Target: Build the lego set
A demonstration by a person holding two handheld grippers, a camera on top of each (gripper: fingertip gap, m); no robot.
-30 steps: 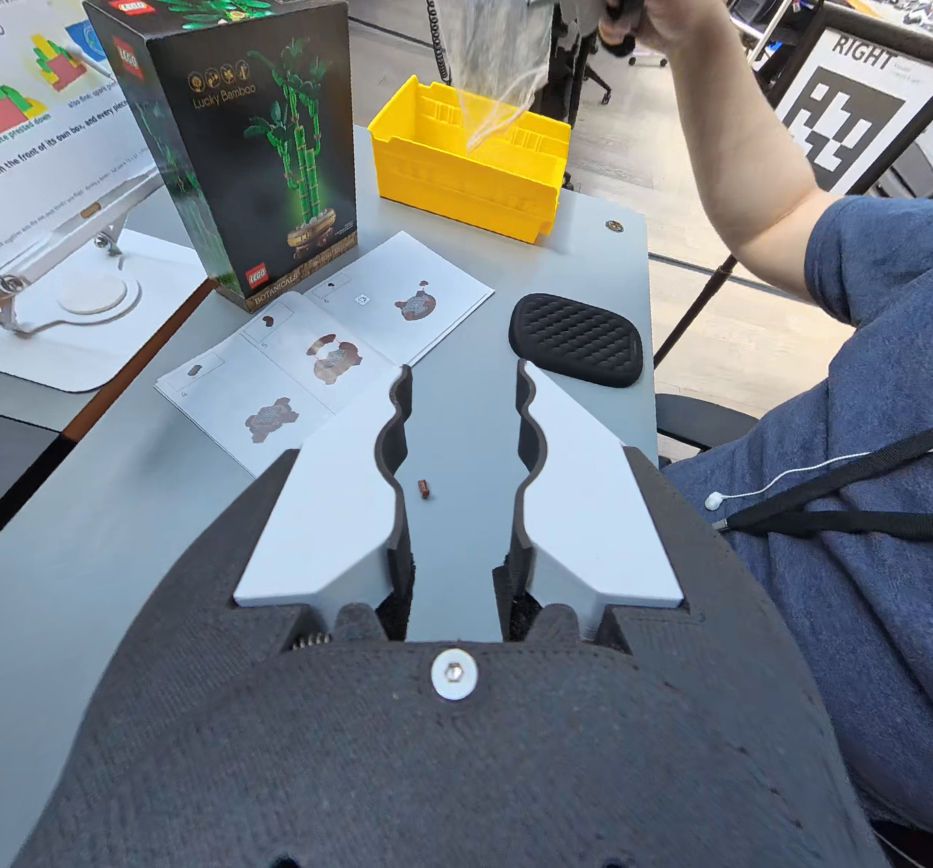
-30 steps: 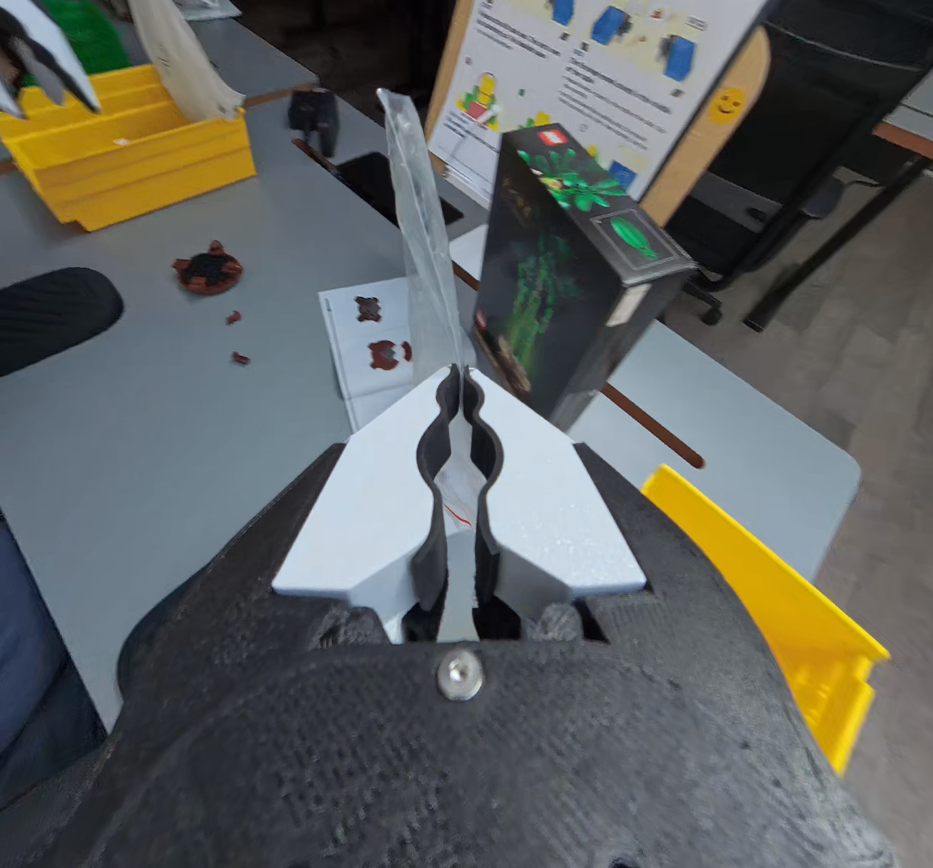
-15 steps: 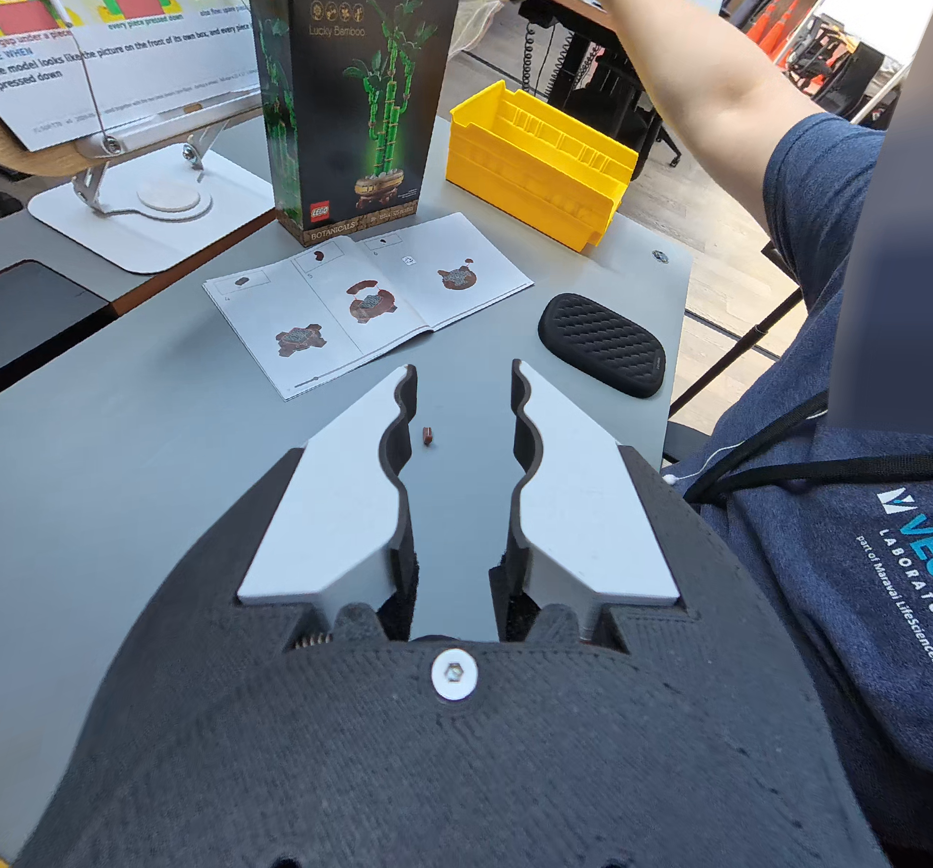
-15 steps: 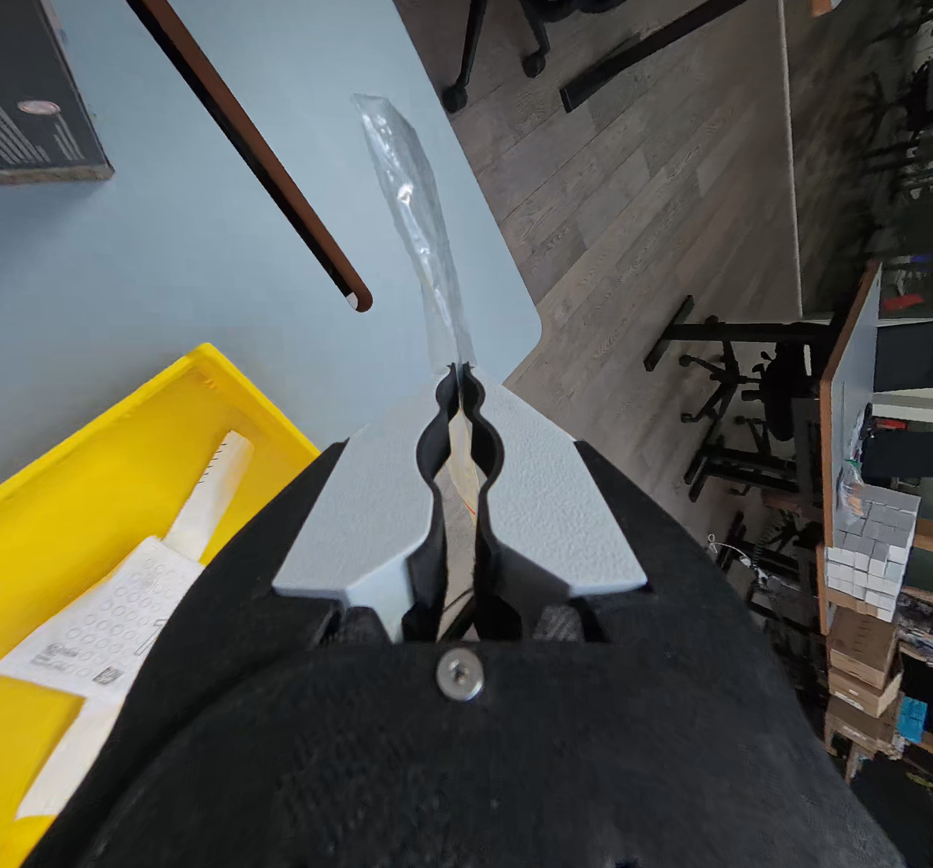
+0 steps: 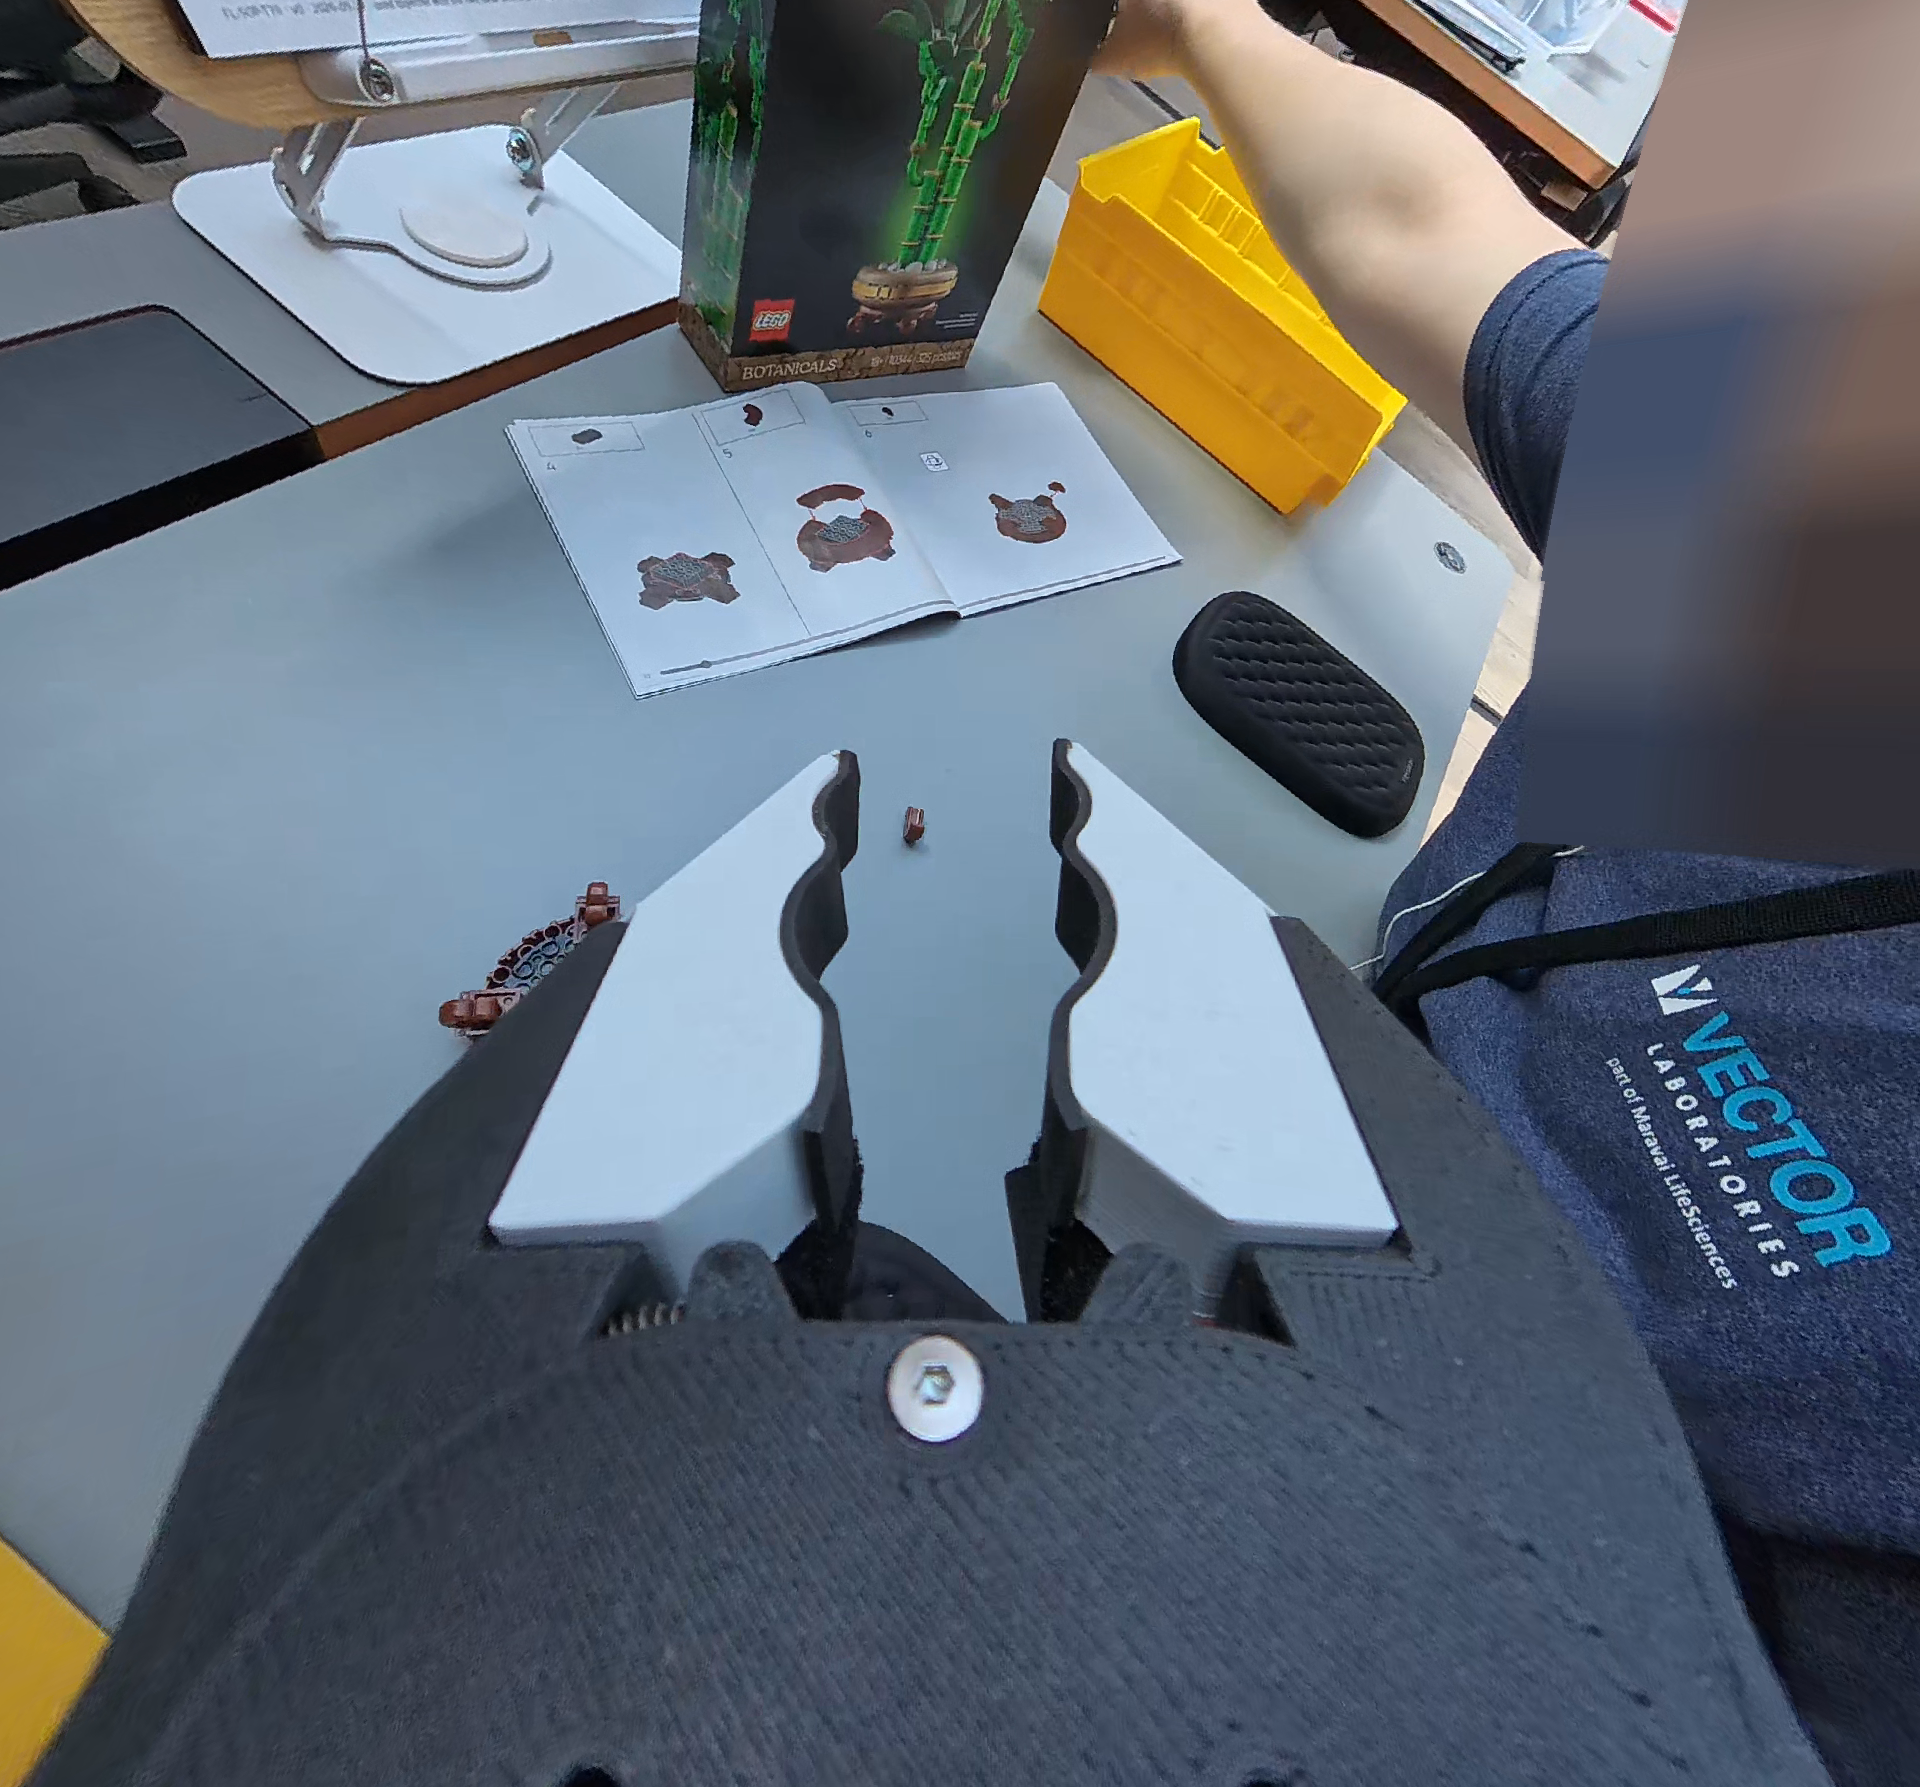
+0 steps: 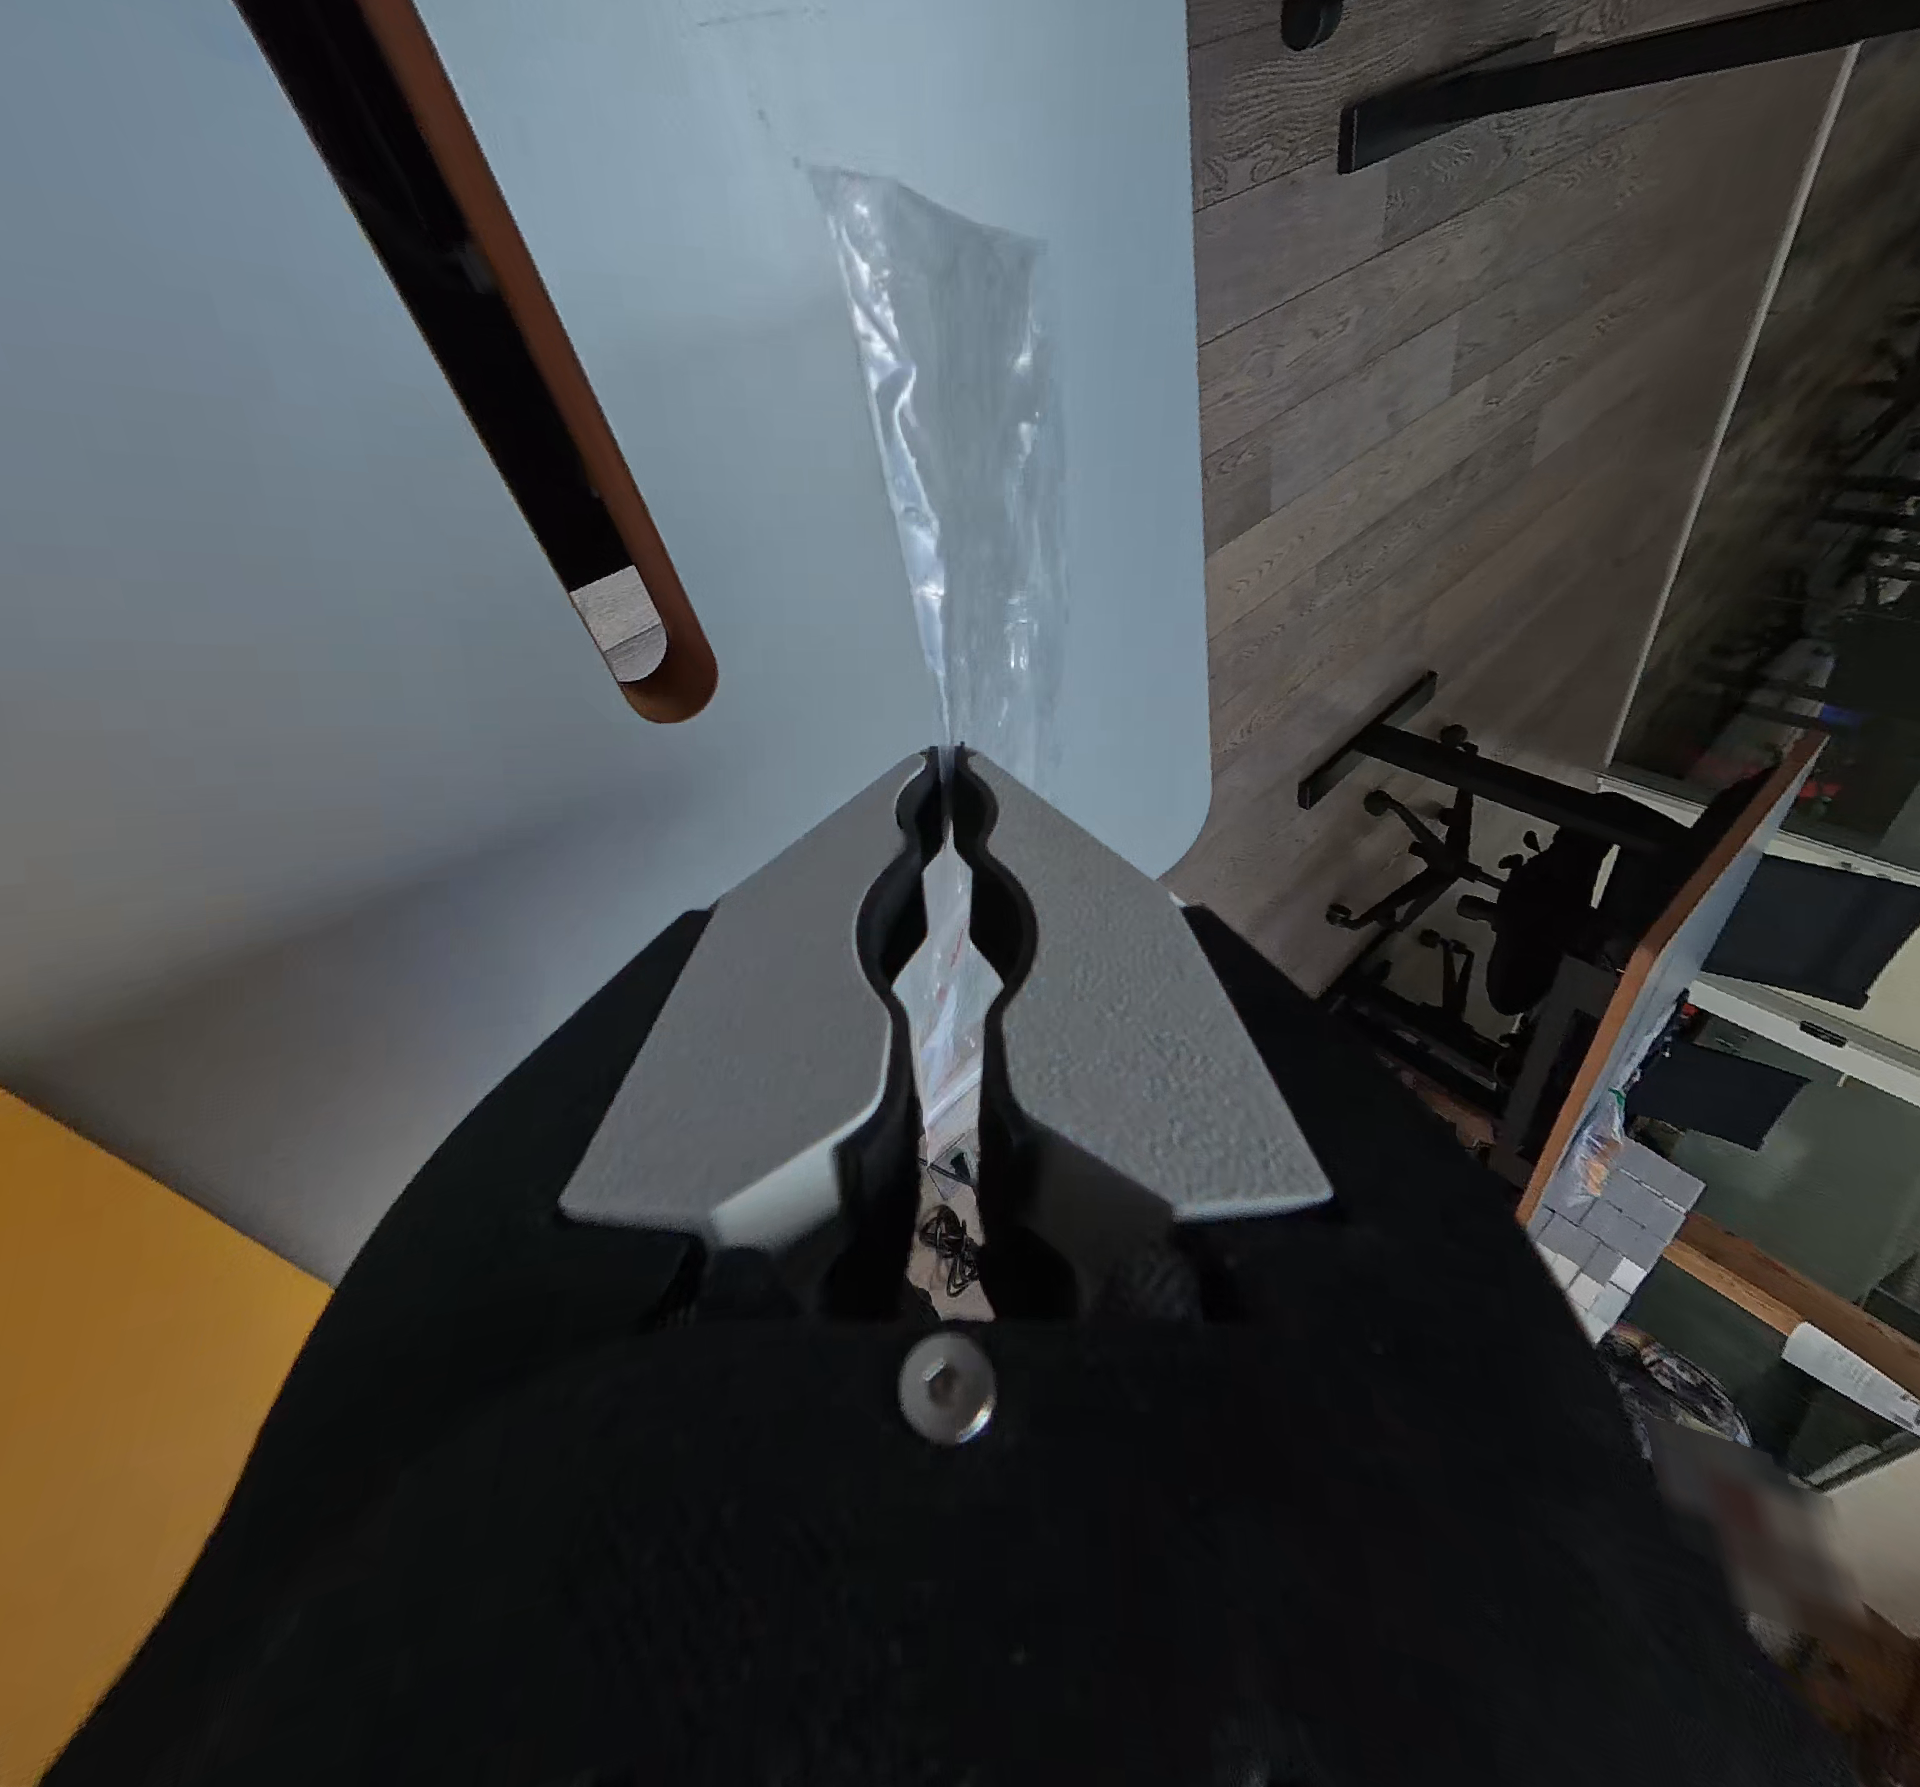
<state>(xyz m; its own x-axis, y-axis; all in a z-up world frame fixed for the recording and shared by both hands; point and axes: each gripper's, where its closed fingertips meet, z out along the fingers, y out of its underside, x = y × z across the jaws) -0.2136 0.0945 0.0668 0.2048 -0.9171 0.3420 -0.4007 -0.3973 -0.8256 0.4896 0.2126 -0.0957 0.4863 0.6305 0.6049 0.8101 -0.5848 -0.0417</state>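
While my right gripper pinches the empty plastic bag, my left gripper gapes empty; next, drop the bag, fetch the brown piece.

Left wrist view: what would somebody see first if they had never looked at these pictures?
Probably the tall dark box with green bamboo on it, standing at the back of the grey table, beside a bright yellow bin. In the right wrist view, the shut tongs pinch a clear plastic bag.

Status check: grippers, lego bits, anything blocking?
Left gripper open, empty. Right gripper shut on clear plastic bag. Small brown piece loose between left fingers; brown base beside. No obstruction.
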